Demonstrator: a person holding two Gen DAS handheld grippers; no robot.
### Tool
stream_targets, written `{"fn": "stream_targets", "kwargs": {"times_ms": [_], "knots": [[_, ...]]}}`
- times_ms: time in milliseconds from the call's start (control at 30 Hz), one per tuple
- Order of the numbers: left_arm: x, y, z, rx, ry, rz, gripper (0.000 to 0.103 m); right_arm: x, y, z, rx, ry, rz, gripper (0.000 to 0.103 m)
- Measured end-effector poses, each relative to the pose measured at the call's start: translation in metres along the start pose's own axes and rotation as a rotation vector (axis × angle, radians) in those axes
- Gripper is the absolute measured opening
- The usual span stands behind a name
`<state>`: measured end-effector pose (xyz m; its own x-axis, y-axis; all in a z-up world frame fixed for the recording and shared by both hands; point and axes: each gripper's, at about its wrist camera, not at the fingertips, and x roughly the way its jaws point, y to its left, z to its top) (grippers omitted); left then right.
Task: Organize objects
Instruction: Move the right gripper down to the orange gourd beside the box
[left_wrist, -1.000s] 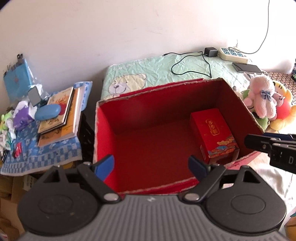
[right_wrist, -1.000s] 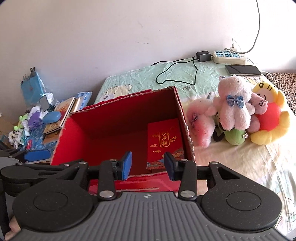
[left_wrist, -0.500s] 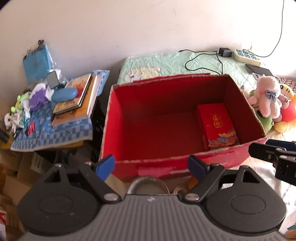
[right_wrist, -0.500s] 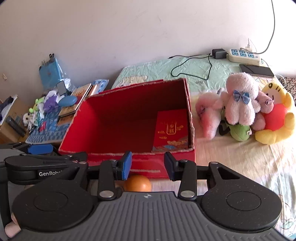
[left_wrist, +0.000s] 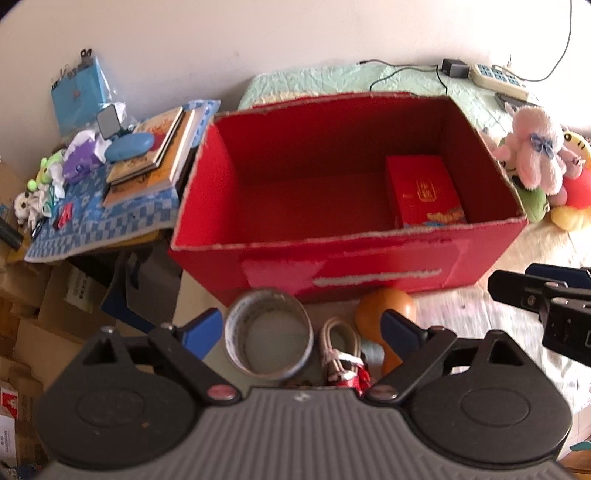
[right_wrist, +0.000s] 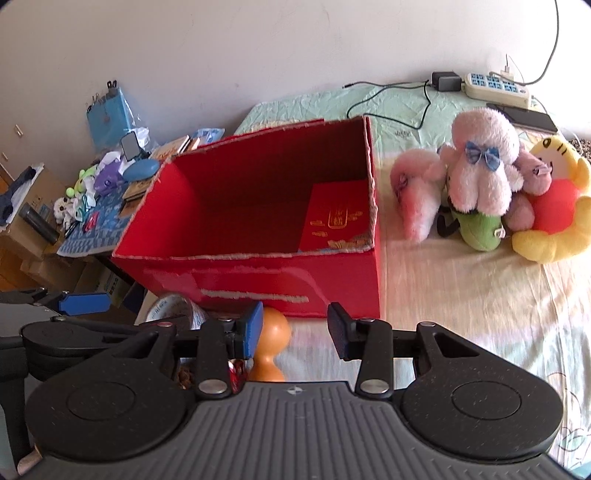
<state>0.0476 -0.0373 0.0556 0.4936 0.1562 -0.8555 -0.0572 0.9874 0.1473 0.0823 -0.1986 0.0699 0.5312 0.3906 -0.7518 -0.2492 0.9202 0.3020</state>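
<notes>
- One item only packed so far: red gift box (left_wrist: 424, 194) lying at the right end of the big red cardboard box (left_wrist: 369, 266), rest of the floor bare.
- Several loose things waiting just in front of the box's near wall: roll of clear tape (left_wrist: 269, 334), coiled cord with a red-and-white tie (left_wrist: 341, 350), orange gourd-shaped object (left_wrist: 386, 308).
- Nearly all the sorting still to do, by the look of it; no saying whether the plush toys (right_wrist: 484, 177) on the bed sheet (right_wrist: 461, 295), well right of the box, belong in it too.
- Left gripper (left_wrist: 301, 328) empty, jaws spread wide and just opened a little further, tape roll and cord lying between the blue pads (left_wrist: 205, 330) but untouched.
- Probably lining up for the tape roll, the thing nearest its middle; a drop and a squeeze needed next.
- Right gripper (right_wrist: 295, 328) about half open, nothing clamped, orange gourd just behind its left pad rather than between the two.
- Risk: tape roll wide and round, likely to skid off the pads unless caught across its full width.
- Side-table clutter at the left, books (left_wrist: 155, 155) and blue case (left_wrist: 129, 146) on a checked cloth (left_wrist: 107, 225), apart from the box.
</notes>
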Motion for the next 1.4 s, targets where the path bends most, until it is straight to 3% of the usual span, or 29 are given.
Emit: {"fn": "stream_targets", "kwargs": {"times_ms": [333, 1100, 1233, 1400], "knots": [[0.013, -0.004, -0.01, -0.017, 0.055, -0.008, 0.095, 0.01, -0.004, -0.012, 0.011, 0.059, 0.001, 0.042], [0.034, -0.014, -0.006, 0.063, 0.082, -0.051, 0.094, 0.034, -0.017, -0.013, 0.1, 0.137, 0.027, 0.042], [0.032, -0.013, -0.007, 0.086, 0.052, -0.099, 0.09, 0.039, -0.025, -0.011, 0.132, 0.148, 0.079, 0.042], [0.024, -0.003, -0.018, 0.124, 0.002, -0.253, 0.088, 0.046, -0.032, -0.008, 0.16, 0.165, 0.126, 0.042]]}}
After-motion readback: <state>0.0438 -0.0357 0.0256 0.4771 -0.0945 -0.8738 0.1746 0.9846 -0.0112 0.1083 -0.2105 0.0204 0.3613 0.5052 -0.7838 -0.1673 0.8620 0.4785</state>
